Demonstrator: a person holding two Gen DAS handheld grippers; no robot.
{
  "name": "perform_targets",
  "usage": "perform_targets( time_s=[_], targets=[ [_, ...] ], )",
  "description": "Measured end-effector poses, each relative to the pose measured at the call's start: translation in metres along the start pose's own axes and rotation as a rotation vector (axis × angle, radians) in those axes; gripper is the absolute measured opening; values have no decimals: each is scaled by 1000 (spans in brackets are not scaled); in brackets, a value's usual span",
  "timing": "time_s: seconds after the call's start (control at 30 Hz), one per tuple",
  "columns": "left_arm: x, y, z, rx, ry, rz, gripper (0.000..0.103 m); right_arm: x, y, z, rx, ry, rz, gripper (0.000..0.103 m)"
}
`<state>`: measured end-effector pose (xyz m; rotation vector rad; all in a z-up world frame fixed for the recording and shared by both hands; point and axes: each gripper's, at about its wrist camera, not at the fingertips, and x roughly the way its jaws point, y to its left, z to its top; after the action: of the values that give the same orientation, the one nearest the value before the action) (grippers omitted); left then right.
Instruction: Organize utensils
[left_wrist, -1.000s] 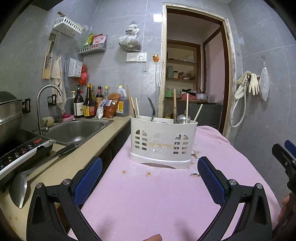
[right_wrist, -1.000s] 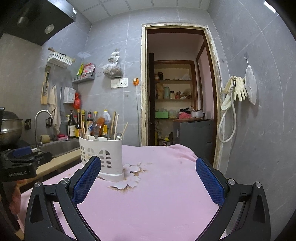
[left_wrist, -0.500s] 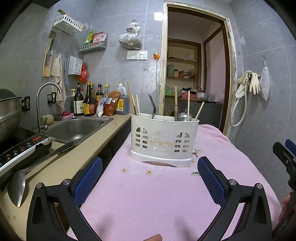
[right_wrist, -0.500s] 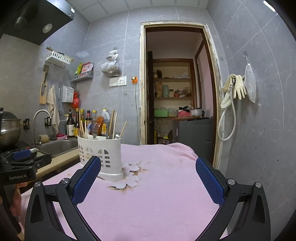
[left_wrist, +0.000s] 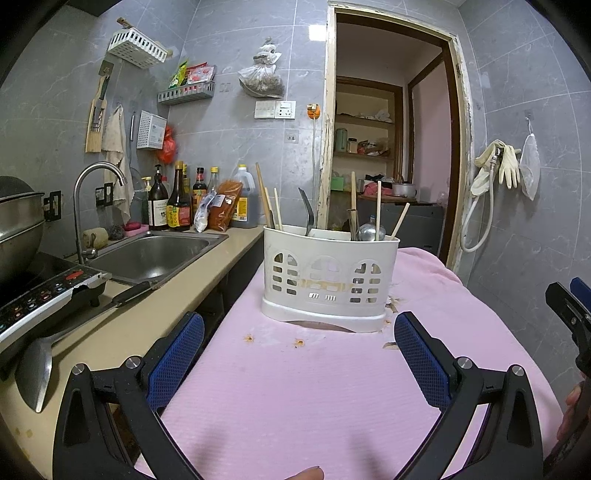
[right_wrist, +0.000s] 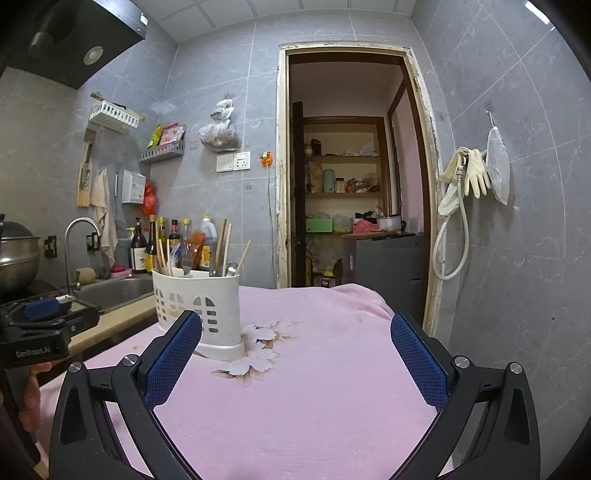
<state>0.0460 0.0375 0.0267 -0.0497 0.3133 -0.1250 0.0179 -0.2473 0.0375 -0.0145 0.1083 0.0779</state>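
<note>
Straight ahead of left gripper (left_wrist: 299, 356): the caddy (left_wrist: 330, 275) is stood on the pink cloth (left_wrist: 295, 398), centred between the two blue pads and well short of being reached.
Caddy long axis: its broad face is turned square to the left wrist view, so its length is run left to right across the line of approach.
Caddy contents: chopsticks (left_wrist: 265, 197), a dark-handled utensil (left_wrist: 308, 214) and a ladle bowl (left_wrist: 365, 232) are stood upright; the compartment held by each cannot be told for sure from this low angle.
From right gripper (right_wrist: 295, 356): the caddy (right_wrist: 197, 299) is placed forward and to the left, its end wall partly hidden by the left pad.
Nearer side: the left gripper is judged the better lined up.
Left gripper state: jaws spread wide, nothing held.
Right gripper state: jaws likewise spread wide and bare.
Pose: both are held low and roughly level over the cloth, pointed toward the doorway wall.
Loose utensil: a spatula (left_wrist: 79, 325) is laid on the desk (left_wrist: 177, 288) by the sink, handle pointed away to the right, off to the left gripper's left.
Coming move: a reach forward to the caddy, or leftward to the spatula, is judged likely.
</note>
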Motion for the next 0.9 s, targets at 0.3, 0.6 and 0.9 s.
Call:
perform_targets(
  time_s=[0.3,0.6,0.9],
  targets=[
    [1,1,-2,1,8,1,101,0,-2,-2,3,1,-5,103],
    [2,1,-5,-12,8,20,101,0,-2,-3,0,3,-6,103],
    [3,0,-7,-2,5,23,101,1,-2,-5,2,9,-7,103]
  ],
)
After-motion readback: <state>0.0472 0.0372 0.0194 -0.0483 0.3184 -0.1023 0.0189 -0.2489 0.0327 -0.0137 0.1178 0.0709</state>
